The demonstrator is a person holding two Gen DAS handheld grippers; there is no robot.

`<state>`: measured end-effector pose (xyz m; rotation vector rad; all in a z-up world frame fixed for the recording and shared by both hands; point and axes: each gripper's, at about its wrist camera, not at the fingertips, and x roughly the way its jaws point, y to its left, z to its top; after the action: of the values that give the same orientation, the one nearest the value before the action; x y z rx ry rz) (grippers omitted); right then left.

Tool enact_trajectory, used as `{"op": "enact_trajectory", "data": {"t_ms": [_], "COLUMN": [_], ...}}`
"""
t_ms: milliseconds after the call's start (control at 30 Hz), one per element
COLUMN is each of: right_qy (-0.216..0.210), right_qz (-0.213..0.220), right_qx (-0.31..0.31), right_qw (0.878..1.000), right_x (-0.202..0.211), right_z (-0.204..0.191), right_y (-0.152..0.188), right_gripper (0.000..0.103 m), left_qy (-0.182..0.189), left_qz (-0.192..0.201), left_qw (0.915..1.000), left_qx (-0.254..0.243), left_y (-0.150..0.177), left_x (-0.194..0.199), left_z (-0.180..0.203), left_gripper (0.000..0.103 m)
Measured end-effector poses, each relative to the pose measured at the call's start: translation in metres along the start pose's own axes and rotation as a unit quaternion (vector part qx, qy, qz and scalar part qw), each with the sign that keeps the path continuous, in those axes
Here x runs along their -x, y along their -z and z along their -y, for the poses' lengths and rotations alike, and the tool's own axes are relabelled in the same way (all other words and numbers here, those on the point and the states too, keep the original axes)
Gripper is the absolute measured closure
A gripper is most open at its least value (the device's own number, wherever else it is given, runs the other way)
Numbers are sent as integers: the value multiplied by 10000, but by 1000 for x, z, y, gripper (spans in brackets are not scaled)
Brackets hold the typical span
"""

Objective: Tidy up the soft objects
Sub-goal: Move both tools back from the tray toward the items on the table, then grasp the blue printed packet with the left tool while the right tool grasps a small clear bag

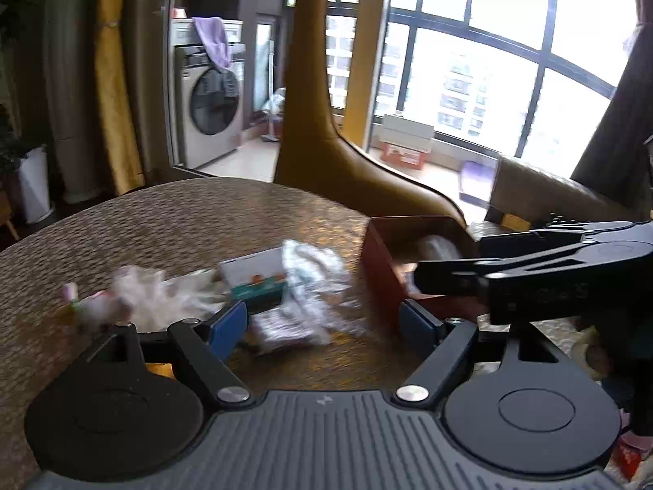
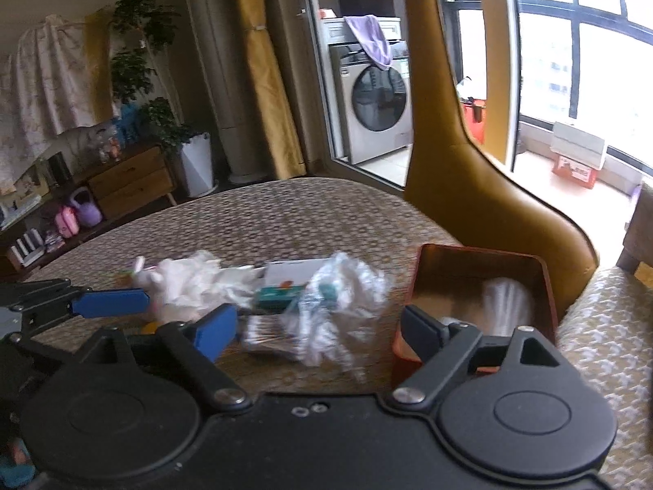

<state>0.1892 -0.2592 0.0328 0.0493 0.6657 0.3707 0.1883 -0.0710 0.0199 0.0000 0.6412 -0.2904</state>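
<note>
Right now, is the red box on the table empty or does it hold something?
Not empty. The red box stands open, with a blurred pale soft item lying inside; what it is cannot be told.

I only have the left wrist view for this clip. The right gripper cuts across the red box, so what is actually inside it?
Observer: In the right wrist view the red box holds a pale ribbed roll at its right side.
Operator: Is the right gripper holding anything?
Observer: No. The right gripper is open, with nothing between its pads.
Operator: What sits left of the table?
Observer: A wooden cabinet with a potted plant beside it.
</note>
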Motion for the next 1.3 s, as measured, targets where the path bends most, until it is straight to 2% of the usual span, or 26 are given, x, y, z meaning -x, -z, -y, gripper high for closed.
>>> {"op": "enact_trajectory", "data": {"t_ms": [300,467,633,967,1300], "right_qy": [-381,-523,-698,-1251,-1340], "right_qz": [40,-43,-218,-618,-1035], "right_qx": [118,284,453,1080,1698], "right_qw": [9992,9982,9963,9843,9708], "right_x": [-8,-19,-41,-85,-129], "right_z": [-33,-46,-62,-109,-147], "right_y": [14,21,31,49,75], "right_gripper": [5,3,3,3,7], "left_qy": [-403,-993,-1252,-1761,-1798], "left_qz": [87,223,133,-377,-1024], "left_qw": [9989,9941,9906,9813,9721], "left_qx": [224,381,527,675,1105], "left_y": [27,47,64,99,115], "left_x": [24,33,36,8,-38], "left_z": [-55,-82,-109,-150,-186], "left_gripper": [19,14,14,14,14]}}
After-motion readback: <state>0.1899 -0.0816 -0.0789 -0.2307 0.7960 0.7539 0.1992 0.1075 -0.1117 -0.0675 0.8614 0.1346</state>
